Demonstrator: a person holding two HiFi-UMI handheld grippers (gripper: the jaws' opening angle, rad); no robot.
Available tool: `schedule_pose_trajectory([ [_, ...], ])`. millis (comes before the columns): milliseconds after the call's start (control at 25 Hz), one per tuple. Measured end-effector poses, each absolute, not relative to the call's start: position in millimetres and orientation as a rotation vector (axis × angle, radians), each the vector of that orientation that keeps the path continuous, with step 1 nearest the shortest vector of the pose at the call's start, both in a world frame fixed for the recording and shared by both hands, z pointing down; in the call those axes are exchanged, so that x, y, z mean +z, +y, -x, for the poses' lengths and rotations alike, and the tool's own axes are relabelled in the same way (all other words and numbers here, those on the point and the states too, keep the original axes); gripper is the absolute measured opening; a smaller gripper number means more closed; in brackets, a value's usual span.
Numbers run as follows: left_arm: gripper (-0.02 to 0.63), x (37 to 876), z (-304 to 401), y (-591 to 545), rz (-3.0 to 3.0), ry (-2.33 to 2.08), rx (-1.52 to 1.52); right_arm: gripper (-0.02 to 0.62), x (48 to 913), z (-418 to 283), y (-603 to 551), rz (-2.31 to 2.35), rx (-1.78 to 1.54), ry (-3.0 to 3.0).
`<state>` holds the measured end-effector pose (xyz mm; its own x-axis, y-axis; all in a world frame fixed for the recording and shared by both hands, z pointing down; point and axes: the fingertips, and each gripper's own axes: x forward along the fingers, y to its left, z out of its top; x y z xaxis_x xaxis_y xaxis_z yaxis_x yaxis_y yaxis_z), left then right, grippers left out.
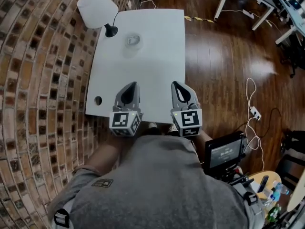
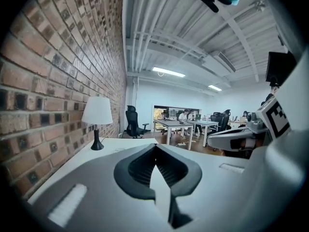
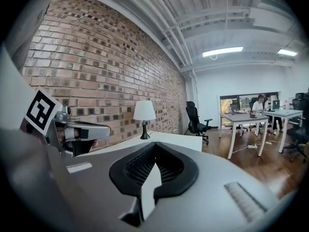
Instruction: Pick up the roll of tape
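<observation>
The roll of tape (image 1: 133, 40) is a clear ring that lies flat on the white table (image 1: 159, 56), toward its far end, near the lamp. My left gripper (image 1: 135, 84) and right gripper (image 1: 175, 83) hover side by side over the table's near edge, well short of the tape. Both point toward the far end of the table. In the left gripper view the left gripper (image 2: 155, 145) has its tips touching and nothing between them. The right gripper (image 3: 155, 143) is likewise shut and empty in the right gripper view.
A white-shaded lamp (image 1: 97, 8) on a black stem stands at the table's far left corner, against a brick wall (image 1: 38, 80). A round cable hole (image 1: 98, 100) sits near the table's front left. Wooden floor, a cable (image 1: 252, 104) and other desks lie to the right.
</observation>
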<state>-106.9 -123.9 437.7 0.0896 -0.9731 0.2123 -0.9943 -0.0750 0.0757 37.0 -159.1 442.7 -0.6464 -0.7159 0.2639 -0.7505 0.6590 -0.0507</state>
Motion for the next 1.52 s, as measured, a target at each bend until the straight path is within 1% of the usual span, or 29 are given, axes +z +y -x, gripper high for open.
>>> schedule_pose_trajectory([
  [280,0.002,452,135,-152,-2.092,-2.015,0.166,0.012,455,-20,-190,-1.15,0.249,-2.645],
  [560,0.002,477,172,-195,-2.088,-1.982,0.188,0.012,470,12,-225,-1.157,0.277,-2.594],
  [1040,0.002,531,228,-271,-2.062,-1.899,0.271,0.012,521,70,-279,-1.099,0.314,-2.481],
  [1200,0.002,546,231,-283,-2.091,-1.863,0.339,0.012,529,79,-287,-1.097,0.326,-2.467],
  [1360,0.002,565,228,-300,-2.162,-1.775,0.541,0.012,539,84,-290,-1.097,0.353,-2.444],
  [1400,0.011,567,226,-305,-2.183,-1.756,0.59,0.012,540,84,-291,-1.097,0.358,-2.438],
  [1520,0.101,575,222,-318,-2.252,-1.713,0.709,0.012,545,83,-292,-1.103,0.373,-2.423],
])
